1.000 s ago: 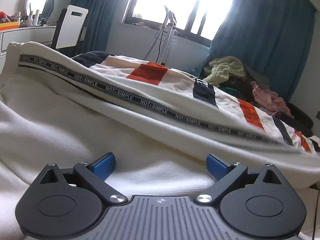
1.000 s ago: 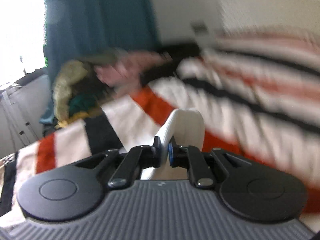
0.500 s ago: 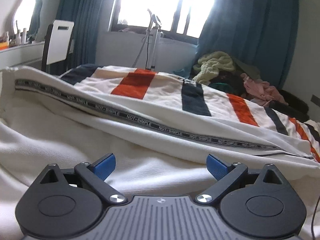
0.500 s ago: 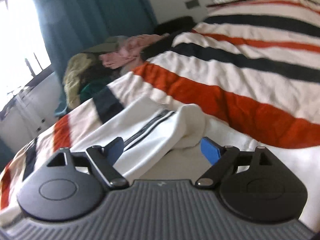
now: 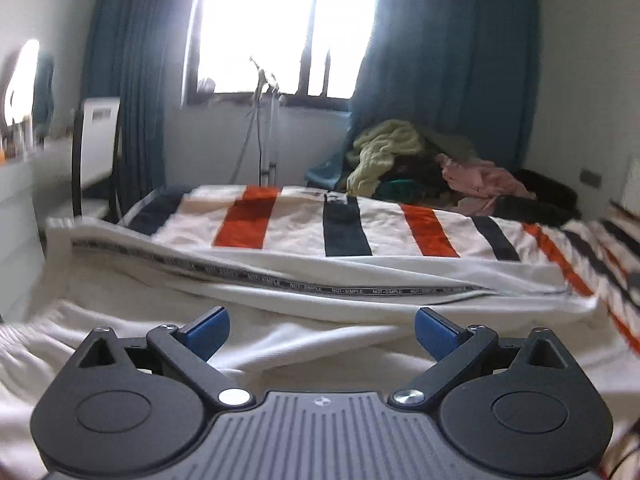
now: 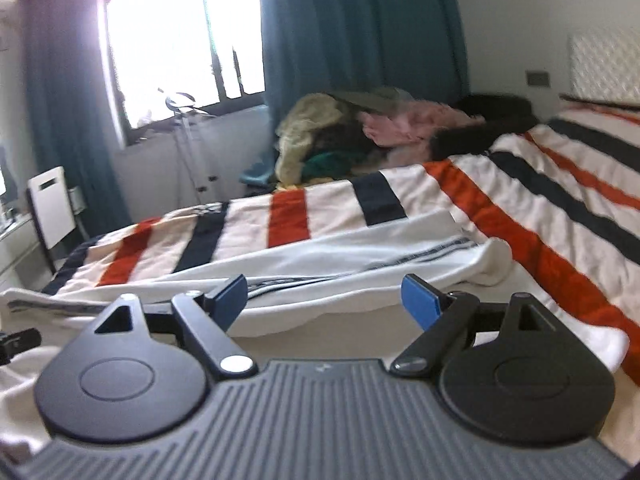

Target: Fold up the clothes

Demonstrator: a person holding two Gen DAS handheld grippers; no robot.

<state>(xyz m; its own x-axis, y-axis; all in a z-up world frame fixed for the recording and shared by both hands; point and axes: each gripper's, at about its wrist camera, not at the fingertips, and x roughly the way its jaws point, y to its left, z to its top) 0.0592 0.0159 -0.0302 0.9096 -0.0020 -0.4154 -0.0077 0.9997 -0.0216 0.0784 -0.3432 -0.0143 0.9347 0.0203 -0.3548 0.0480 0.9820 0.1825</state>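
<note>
A cream garment (image 5: 280, 308) with a black "NOT-SIMPLE" printed tape along its sleeve lies spread across the bed. My left gripper (image 5: 322, 334) is open and empty, just above the cream cloth near its body. In the right wrist view the same garment (image 6: 340, 256) lies with its sleeve folded across and the cuff (image 6: 494, 260) at the right. My right gripper (image 6: 324, 300) is open and empty, a little back from the sleeve.
The bed has a white cover with orange and navy stripes (image 5: 348, 228). A pile of clothes (image 5: 420, 160) sits at the far side by the blue curtains. A white chair (image 5: 98, 140) and a desk stand at the left. A stand (image 6: 188, 136) is under the window.
My right gripper opened and let go of the sleeve cuff, then drew back. The sleeve now lies on the bed. My left gripper stayed open and rose and pulled back a little.
</note>
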